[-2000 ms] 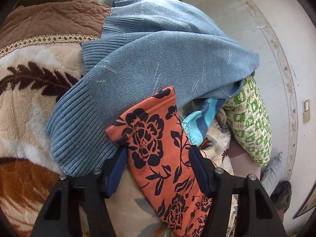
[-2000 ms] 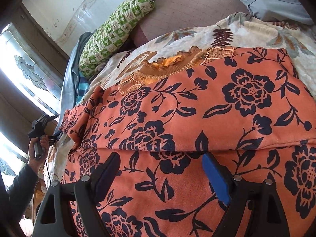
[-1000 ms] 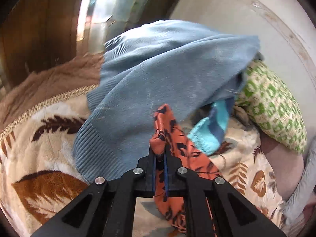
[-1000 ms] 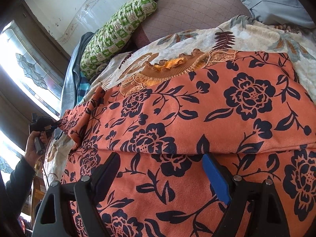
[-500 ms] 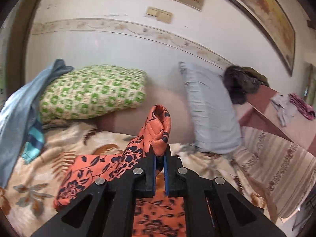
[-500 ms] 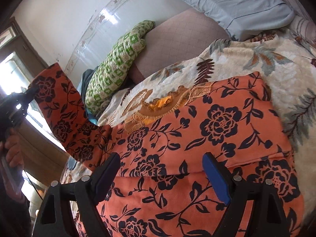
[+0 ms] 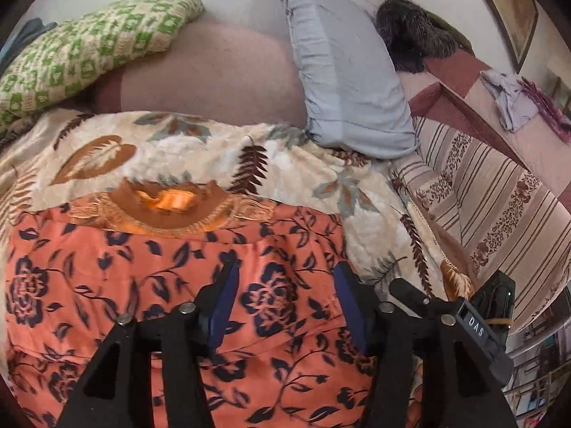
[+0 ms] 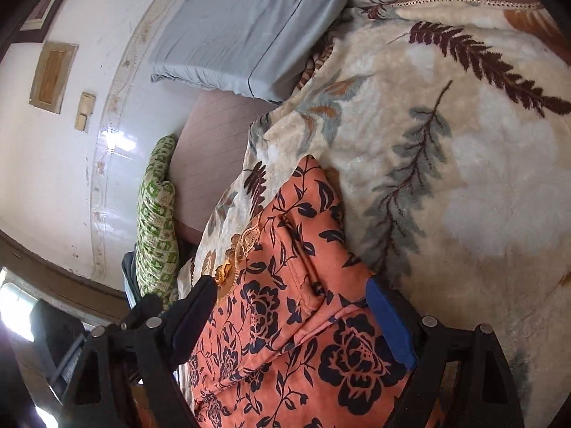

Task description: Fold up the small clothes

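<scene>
Home bedroom, leaf-print fleece blanket (image 7: 200,153) over a bed, pillows (image 7: 342,71) ahead of the tongs against a tiled wall (image 8: 71,178), framed picture (image 7: 506,10) above

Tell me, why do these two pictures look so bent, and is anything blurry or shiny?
Left wrist view: fisheye bends the room's edges, and the orange floral garment is smeared by motion. Right wrist view: sharper, tilted, with glare on the wall tiles and a washed-out window.
</scene>
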